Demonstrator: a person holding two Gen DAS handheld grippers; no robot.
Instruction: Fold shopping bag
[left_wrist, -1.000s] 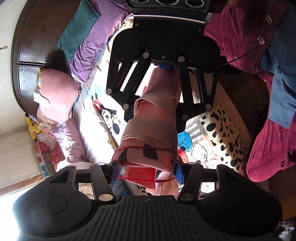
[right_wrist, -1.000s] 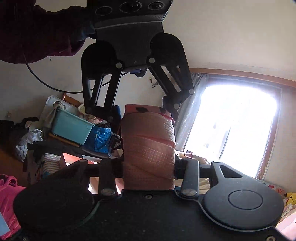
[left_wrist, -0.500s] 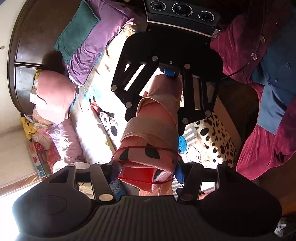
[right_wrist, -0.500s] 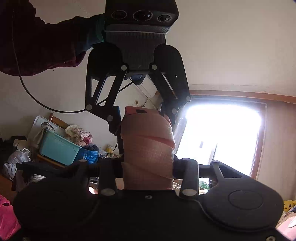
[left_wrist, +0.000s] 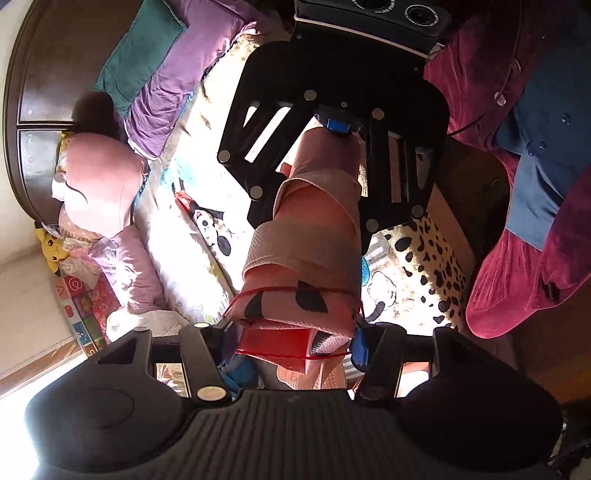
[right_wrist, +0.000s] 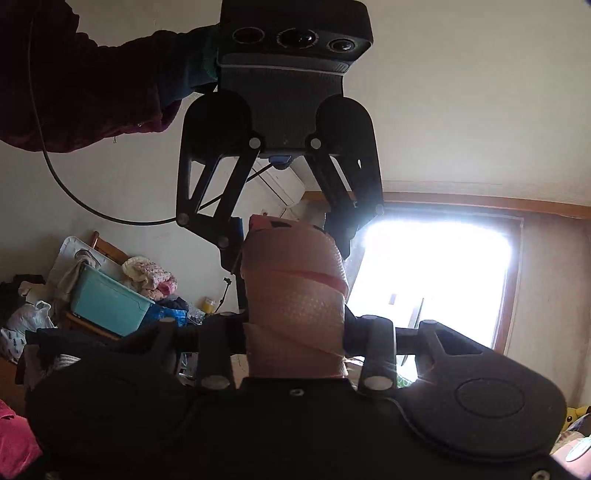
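Left wrist view, pink woven shopping bag (left_wrist: 310, 236) rolled cylindrical, red-trimmed

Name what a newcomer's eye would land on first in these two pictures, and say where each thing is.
First, the pink shopping bag, rolled into a thick bundle and stretched between the two tools, each clamped on one end. Next, the blazing window to the right behind it in the right wrist view. Below, in the left wrist view, lies a sunlit cartoon bedsheet.

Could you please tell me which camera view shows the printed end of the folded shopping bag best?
The left wrist view: the shopping bag shows its black-patterned, red-trimmed end there, sunlit. The right wrist view shows mostly plain pink folds, backlit by the window.
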